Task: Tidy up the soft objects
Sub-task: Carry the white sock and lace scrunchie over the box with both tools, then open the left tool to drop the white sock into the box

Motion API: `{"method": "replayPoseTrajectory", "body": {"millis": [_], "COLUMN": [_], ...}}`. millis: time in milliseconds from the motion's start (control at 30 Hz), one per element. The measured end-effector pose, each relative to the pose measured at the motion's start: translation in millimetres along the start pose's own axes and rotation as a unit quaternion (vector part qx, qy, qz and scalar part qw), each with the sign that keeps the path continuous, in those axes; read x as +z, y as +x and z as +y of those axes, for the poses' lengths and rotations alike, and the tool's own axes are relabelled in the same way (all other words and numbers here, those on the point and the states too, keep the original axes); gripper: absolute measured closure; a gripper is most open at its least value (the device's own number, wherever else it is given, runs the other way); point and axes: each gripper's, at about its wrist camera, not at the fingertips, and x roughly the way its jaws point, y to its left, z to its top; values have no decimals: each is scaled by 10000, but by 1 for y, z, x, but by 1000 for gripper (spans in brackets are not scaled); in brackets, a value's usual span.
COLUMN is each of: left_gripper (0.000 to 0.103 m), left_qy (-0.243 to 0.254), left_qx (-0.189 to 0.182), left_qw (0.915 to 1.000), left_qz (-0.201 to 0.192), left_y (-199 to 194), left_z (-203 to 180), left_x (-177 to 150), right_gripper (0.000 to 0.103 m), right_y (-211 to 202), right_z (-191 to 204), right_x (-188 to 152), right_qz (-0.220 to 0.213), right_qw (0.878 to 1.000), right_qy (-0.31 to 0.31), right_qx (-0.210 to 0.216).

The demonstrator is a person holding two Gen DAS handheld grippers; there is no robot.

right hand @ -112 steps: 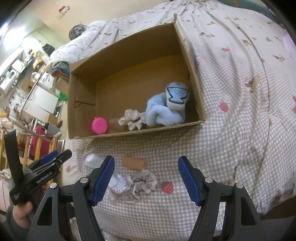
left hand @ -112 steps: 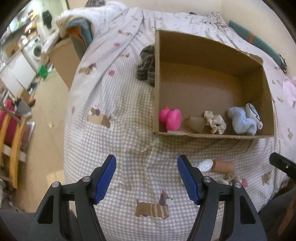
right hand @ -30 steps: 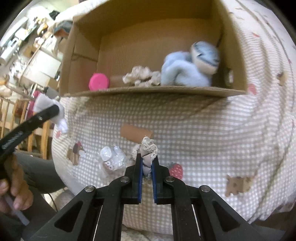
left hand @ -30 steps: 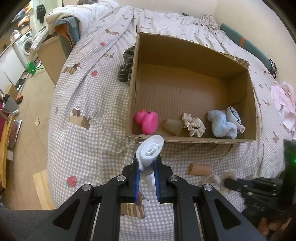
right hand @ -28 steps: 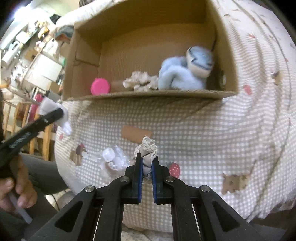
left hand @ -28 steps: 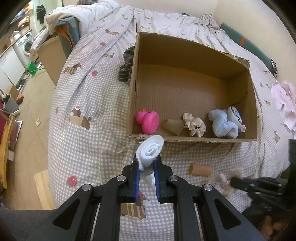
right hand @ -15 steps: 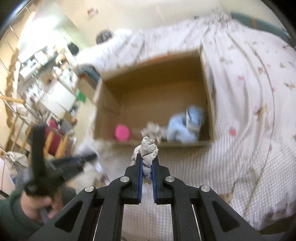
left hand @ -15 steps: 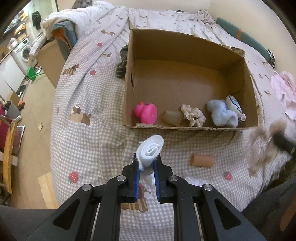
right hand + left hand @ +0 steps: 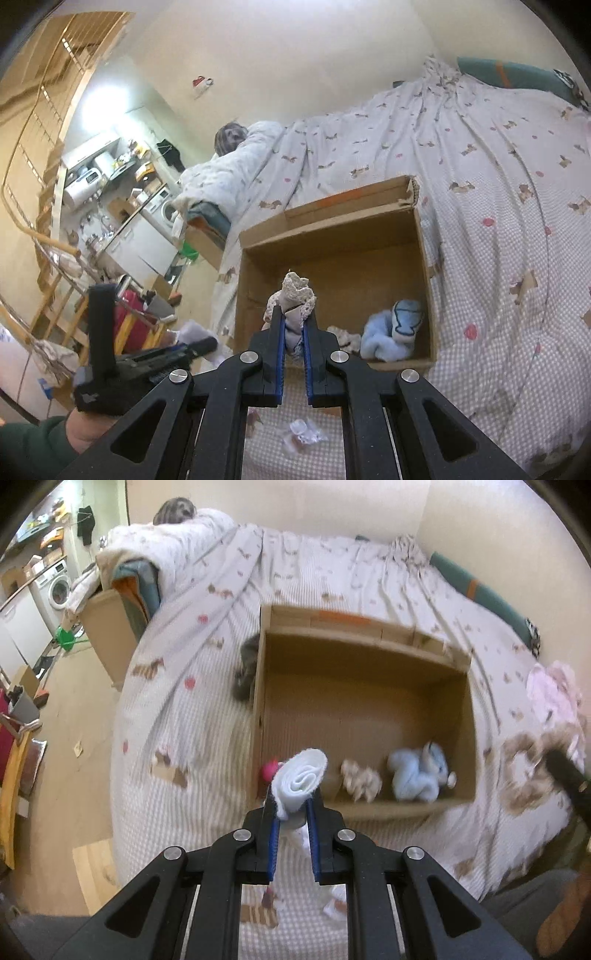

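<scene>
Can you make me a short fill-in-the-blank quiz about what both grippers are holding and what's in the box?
1. The left gripper is shut on a rolled ____ cloth.
2. The right gripper is shut on a lacy ____.
3. The blue plush toy lies inside the cardboard ____.

Missing words: white; scrunchie; box

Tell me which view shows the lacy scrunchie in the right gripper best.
The right wrist view: the scrunchie sits sharp and centred, pinched in the right gripper. The left wrist view shows it only as a blurred beige ring at the frame's right edge.
</scene>
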Motion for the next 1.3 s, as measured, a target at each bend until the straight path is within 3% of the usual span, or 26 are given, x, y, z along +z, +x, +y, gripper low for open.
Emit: {"method": "replayPoseTrajectory", "body": {"millis": [167,467,800,1033,1300], "left_gripper": [91,91,90,90,90], "left_qy": [14,111,464,349,490], "left_qx": [9,85,38,-147,-18], "left_qw": [9995,9992,9981,9992,9988], "left_qz": [-316,-381,-391,-126,-43], "left_y": [-4,26,62,82,93], "left_z": [-3,-7,-19,-20,-25], "left_x": [27,49,43,45,39], "right_gripper": [93,93,93,93,93], "right_y": [13,49,94,108,120], "right_z": [-4,-22,-40,-42,-41], "right_x": [18,33,16,12,3], "right_qz": [111,247,785,980,1333], "right_qw": [9998,9991,9949,9932,9885], "right_qy": [-48,-33,61,87,-18], "right_qx": [-139,-351,-628,-626,-710]}}
